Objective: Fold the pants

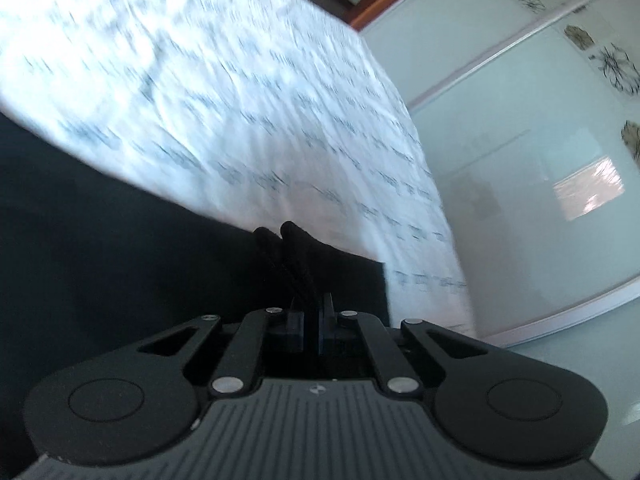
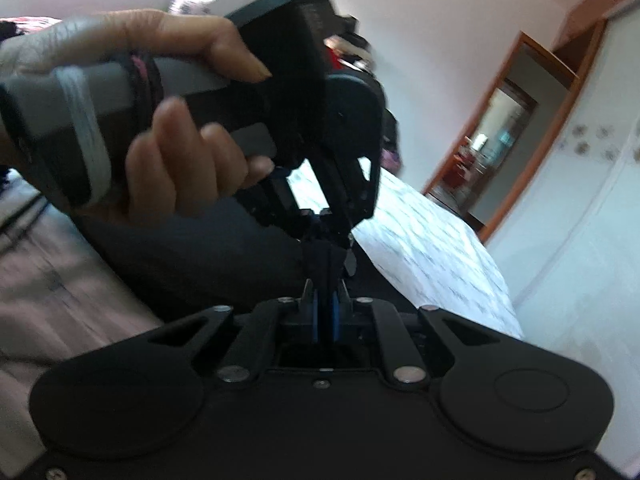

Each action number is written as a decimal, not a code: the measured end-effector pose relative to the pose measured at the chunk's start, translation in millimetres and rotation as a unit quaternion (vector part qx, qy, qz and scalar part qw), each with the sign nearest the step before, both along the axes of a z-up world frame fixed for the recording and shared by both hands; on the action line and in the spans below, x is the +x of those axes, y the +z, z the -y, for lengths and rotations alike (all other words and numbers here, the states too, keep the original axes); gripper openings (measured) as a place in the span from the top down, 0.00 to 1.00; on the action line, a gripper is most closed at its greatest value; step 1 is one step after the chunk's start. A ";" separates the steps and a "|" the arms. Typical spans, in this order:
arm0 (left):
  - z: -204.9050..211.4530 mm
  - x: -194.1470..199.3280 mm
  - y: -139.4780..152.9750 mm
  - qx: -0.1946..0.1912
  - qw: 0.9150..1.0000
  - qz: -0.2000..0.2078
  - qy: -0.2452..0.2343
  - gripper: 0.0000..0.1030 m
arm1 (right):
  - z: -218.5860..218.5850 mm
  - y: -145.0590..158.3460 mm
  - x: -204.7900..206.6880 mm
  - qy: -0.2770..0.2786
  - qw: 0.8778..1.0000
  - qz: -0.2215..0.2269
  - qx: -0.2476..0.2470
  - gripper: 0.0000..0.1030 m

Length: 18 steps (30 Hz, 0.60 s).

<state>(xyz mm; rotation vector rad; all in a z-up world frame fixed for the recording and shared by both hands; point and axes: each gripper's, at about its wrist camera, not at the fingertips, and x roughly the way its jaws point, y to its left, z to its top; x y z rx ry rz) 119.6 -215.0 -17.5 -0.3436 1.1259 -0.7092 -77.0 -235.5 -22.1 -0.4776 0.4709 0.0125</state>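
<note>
So both claws were clamped down on the pants (image 1: 80,240) at this point, no gap showing between the fingers on either one. From the left wrist cam, the left gripper (image 1: 310,312) had a bunched-up ridge of the black fabric pinched right at its tips, sticking up toward 12 o'clock from the jaws, and the rest of the pants spread out dark across everything from about 9 o'clock round to 11 o'clock of the claw. The bed sheet (image 1: 240,100), white with a small blurry dark print, filled the upper part of that view from 10 to 1 o'clock, and a pale wardrobe door (image 1: 520,140) with flower decals sat off at 2 to 3 o'clock. The right wrist cam showed the right gripper (image 2: 325,312) squeezed onto a fold of the same black cloth, which ran straight up at 12 o'clock into the other claw's tips, so the two grips were practically touching on one little wad of fabric. The person's hand (image 2: 172,152) wrapped the other gripper's grey handle up at 10 to 11 o'clock. More dark fabric hung at 9 to 10 o'clock below that hand, an open wooden doorway (image 2: 500,140) stood at 2 o'clock. Everything was pretty motion-blurred.
</note>
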 end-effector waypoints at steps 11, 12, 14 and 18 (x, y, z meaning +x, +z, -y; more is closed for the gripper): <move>-88.1 30.0 9.6 0.133 0.988 0.066 0.041 0.95 | -75.1 -9.5 48.8 0.109 0.992 -0.030 0.052 0.94; -92.2 32.8 8.2 0.141 0.987 0.068 0.043 0.95 | -80.7 -11.3 53.5 0.115 0.991 -0.033 0.055 0.94; -100.8 36.7 5.2 0.153 0.984 0.072 0.050 0.94 | -92.4 -15.8 60.3 0.125 0.990 -0.039 0.059 0.94; -110.8 41.1 2.2 0.174 0.979 0.094 0.054 0.94 | -103.7 -21.6 68.0 0.137 0.987 -0.043 0.065 0.94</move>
